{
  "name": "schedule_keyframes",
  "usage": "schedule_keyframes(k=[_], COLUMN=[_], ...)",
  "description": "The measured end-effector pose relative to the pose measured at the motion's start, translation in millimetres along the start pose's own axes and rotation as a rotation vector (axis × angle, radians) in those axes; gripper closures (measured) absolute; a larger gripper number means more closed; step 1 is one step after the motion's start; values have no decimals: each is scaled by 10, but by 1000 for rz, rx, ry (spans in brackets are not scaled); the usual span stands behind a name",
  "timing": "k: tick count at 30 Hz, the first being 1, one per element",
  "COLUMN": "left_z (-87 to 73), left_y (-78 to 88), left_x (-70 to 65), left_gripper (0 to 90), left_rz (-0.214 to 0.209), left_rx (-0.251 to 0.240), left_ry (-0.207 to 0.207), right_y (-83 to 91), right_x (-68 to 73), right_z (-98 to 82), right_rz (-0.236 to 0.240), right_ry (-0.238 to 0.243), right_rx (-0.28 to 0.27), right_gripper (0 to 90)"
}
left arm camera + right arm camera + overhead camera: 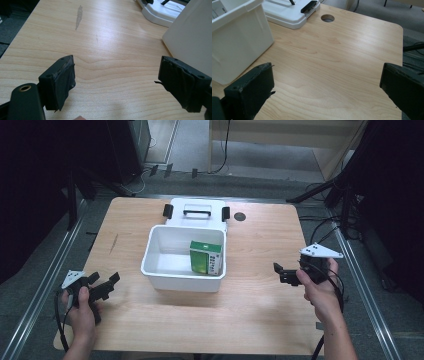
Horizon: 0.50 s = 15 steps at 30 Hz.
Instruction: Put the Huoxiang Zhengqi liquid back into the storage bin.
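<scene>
Holding both tongs out over the wooden table (260, 305) right now, one on each side of the white plastic bin (165, 277) that sits about in the middle. My left gripper (107, 285) is near the left edge on the near side, jaws spread wide with nothing between them; in the left gripper view it's just bare wood between the pads, with the bin's white wall (192, 37) off to the right. My right gripper (280, 272) is over on the right, roughly level with the bin's near wall, and it's gaping open too, empty, pointing left toward the bin.

Inside the bin there's a green and white carton (206, 257) standing upright against the right-hand wall, toward the near corner. Can't read the print on it.

The bin's lid (197, 212) lies flat on the table just beyond the bin, touching or almost touching its far rim, with a handle on top and black latches on either end. Right of the lid there's a round cable hole (240, 216) in the tabletop. A pale scuff mark (79, 16) shows on the wood further out on the left side.
</scene>
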<state>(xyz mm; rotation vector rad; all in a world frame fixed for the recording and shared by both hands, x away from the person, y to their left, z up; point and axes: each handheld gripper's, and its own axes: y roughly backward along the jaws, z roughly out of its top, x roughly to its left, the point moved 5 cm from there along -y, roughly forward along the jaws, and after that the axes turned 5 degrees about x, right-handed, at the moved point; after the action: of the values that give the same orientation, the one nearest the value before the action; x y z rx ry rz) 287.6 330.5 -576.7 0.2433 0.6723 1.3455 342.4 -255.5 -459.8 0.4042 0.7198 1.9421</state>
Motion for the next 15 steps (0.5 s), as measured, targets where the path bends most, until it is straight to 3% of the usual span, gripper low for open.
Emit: schedule_keyframes(k=[4,15], left_z=[-2,-2], left_y=[0,0], left_x=[-3,-3], left_gripper=[150,150], left_rz=[0,2], left_rx=[0,-1], left_ry=[0,1], right_y=[39,25], right_x=[-74,-180], right_z=[-187,-663], right_rz=[-6,-8], right_ry=[-44,-134], right_rx=[-24,-26], right_gripper=[0,0])
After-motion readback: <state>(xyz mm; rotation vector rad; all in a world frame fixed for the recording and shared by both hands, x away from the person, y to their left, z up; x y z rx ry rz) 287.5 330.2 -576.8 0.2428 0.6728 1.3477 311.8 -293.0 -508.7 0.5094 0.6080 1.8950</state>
